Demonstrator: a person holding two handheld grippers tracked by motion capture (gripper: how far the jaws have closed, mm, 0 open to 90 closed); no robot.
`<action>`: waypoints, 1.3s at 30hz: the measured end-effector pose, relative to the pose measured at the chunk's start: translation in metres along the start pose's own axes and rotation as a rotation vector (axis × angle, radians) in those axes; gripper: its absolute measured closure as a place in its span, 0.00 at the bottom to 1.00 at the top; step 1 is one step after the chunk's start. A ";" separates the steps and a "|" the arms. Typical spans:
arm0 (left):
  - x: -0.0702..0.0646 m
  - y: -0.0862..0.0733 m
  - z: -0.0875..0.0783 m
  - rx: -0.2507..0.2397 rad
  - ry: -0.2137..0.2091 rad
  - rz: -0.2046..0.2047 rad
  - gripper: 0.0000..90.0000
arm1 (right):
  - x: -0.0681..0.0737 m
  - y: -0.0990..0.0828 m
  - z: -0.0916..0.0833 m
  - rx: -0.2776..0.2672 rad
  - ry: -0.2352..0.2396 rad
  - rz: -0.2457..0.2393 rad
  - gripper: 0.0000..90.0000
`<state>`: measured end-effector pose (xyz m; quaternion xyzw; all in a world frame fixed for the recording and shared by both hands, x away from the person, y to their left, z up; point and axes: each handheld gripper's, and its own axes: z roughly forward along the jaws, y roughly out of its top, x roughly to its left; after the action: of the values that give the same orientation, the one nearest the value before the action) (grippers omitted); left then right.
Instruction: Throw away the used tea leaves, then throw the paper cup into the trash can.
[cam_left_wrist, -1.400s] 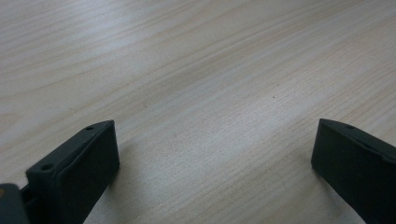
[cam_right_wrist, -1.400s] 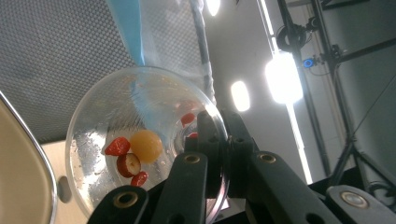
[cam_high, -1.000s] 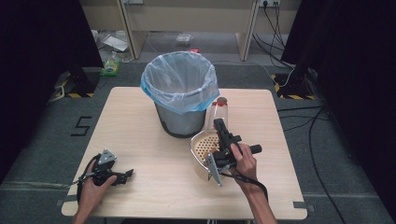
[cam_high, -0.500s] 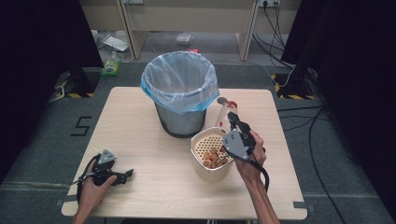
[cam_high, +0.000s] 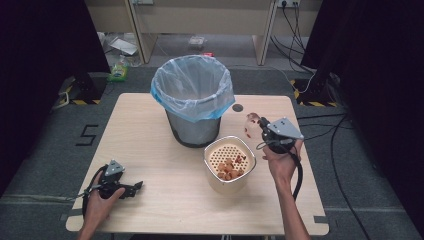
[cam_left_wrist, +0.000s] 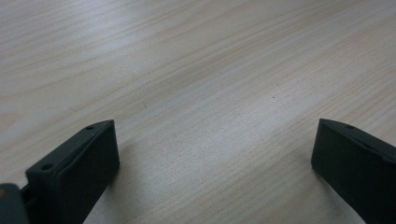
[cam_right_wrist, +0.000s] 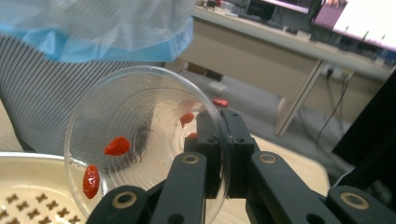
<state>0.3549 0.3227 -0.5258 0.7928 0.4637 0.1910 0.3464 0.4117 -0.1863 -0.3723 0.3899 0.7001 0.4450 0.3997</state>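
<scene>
From the high view, a wooden table carries a bin lined with a blue-edged plastic bag, and just in front of it, to the right, a cream strainer bowl with orange-red pieces lying on its perforated floor. The right gripper hangs above the table to the right of the bowl, holding a clear plastic cup tipped on its side, with red bits inside. The left gripper lies low near the table's front left corner, well apart from everything.

In the left gripper view, its two black jaws stand wide apart over bare wood, with nothing between them.

In the right gripper view, the jaws are clamped tight on the rim of the cup, one inside the wall and one outside. The cup's mouth faces the camera, and a few red berries cling to its wall. The bowl's rim sits at lower left and the bin's mesh side stands behind.

The risk, as I judge it: the cup is pinched only by a thin edge, so it may twist or slip; and tilted off to the side of the bowl, loose berries may drop onto the table instead of into the bowl
</scene>
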 end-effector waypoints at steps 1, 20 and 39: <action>0.000 0.000 0.000 0.001 0.000 0.001 0.00 | -0.003 0.001 0.001 0.010 0.004 0.008 0.97; 0.000 0.000 0.000 0.002 0.000 0.000 0.00 | -0.049 0.033 0.023 0.103 0.111 0.192 0.97; 0.000 0.000 0.000 -0.001 0.001 -0.001 0.00 | -0.056 0.095 0.030 0.055 0.089 0.159 0.97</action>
<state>0.3549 0.3226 -0.5259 0.7923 0.4640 0.1916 0.3467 0.4782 -0.1991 -0.2801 0.4350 0.6959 0.4729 0.3206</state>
